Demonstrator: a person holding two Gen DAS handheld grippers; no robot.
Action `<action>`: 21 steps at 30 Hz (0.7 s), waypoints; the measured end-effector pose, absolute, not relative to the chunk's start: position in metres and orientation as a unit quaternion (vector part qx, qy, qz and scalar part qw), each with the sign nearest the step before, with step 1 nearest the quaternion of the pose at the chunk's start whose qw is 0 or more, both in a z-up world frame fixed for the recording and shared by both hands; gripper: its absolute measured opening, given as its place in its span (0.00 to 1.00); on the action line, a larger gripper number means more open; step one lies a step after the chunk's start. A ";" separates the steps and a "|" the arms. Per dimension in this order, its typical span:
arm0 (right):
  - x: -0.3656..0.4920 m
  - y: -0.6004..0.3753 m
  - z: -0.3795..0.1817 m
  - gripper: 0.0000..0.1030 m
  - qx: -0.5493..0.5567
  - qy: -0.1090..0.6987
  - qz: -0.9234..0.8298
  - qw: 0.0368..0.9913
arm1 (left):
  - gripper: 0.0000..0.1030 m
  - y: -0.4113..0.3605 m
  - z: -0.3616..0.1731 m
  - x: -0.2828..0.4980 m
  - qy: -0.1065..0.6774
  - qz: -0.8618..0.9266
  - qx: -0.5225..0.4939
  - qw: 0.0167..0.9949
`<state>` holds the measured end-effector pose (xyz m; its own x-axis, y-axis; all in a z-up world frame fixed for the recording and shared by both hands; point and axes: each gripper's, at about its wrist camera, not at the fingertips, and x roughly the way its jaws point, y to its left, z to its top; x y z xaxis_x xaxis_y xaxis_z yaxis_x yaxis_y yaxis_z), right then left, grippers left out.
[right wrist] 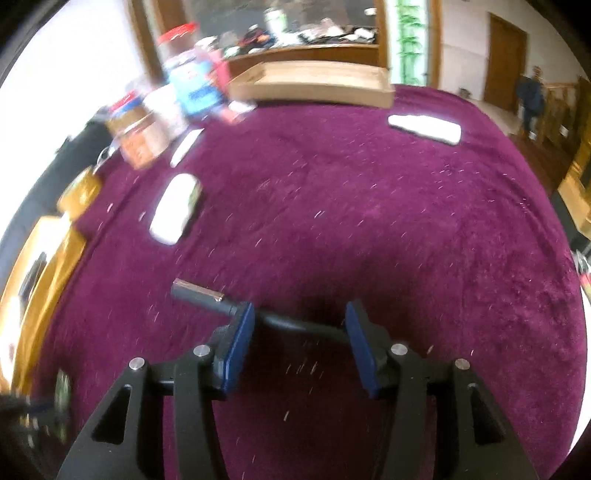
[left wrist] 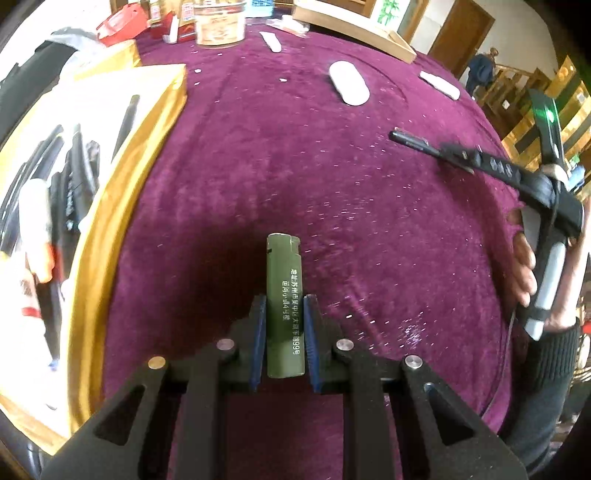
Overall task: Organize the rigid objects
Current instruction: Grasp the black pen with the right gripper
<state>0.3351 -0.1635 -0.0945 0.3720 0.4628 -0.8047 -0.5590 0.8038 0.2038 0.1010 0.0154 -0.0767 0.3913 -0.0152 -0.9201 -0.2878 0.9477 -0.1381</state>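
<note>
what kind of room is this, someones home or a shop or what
Probably a dining or banquet room rather than a workshop: a big round table under a purple velvet cloth, wooden chairs stacked at the side, a wooden door, and food jars on the table.

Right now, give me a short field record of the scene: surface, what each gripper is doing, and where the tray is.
surface: purple velvet tablecloth
left gripper: shut on green lighter, held lengthwise between the pads
right gripper: open, astride black pen lying on the cloth; pads not pressing it
wooden tray: left of the lighter, holding dark pens
loose items: white oval case
</note>
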 end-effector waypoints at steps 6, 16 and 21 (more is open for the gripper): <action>0.308 -0.173 -0.096 0.46 -0.034 0.492 0.342 0.800 | 0.16 0.026 -0.077 0.091 0.532 0.053 -0.149 0.832; 0.202 -0.125 -0.092 0.28 -0.142 0.460 0.372 0.794 | 0.17 0.037 -0.080 0.087 0.522 0.013 -0.161 0.838; 0.209 -0.120 -0.093 0.10 -0.111 0.460 0.333 0.816 | 0.17 0.043 -0.081 0.087 0.523 0.004 -0.182 0.833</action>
